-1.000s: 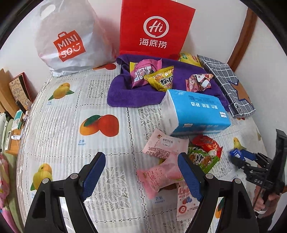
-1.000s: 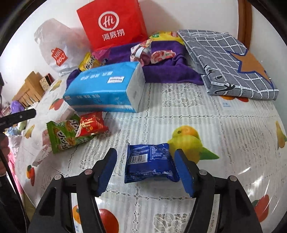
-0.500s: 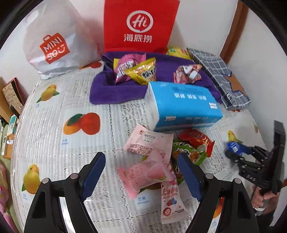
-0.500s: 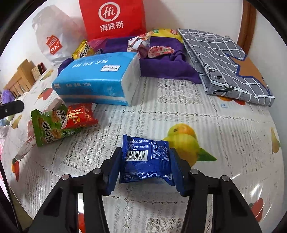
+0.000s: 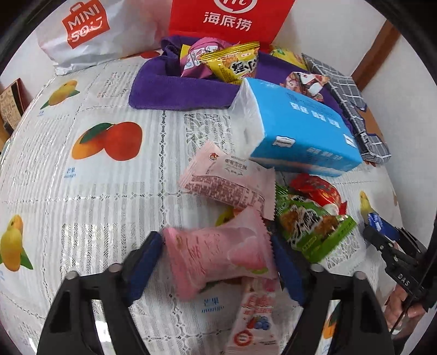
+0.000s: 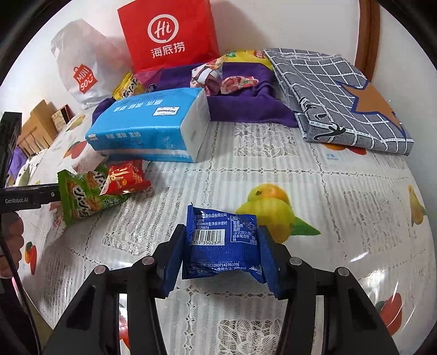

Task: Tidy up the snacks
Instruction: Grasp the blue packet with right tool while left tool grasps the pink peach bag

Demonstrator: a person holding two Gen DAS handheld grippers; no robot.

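Observation:
A pink peach-print snack pack [image 5: 207, 259] lies on the fruit-print tablecloth [image 5: 82, 207] between the jaws of my left gripper [image 5: 215, 243]. The jaws are closing and the blue pads stand right at the pack's two ends, with no squeeze showing. My right gripper [image 6: 221, 232] is shut on a blue snack pack [image 6: 222, 245], barcode side up, just over the cloth. That gripper [image 5: 382, 237] also shows at the right edge of the left wrist view. Around the pink pack lie a pale pink pack [image 5: 226, 180], a green pack [image 5: 308, 226], a red pack [image 5: 319, 191] and a berry-print pack [image 5: 254, 314].
A blue tissue pack [image 5: 295, 128] lies mid-table. Behind it a purple towel [image 5: 169, 87] holds several snacks, among them a yellow pack [image 5: 235, 64]. A red bag [image 5: 229, 19] and a white bag [image 5: 90, 30] stand at the wall. A checked cloth [image 6: 341, 95] lies at the right.
My left gripper has come down over the pink pack and its jaws have narrowed around it. My right gripper's jaws closed onto the blue pack and have held it since.

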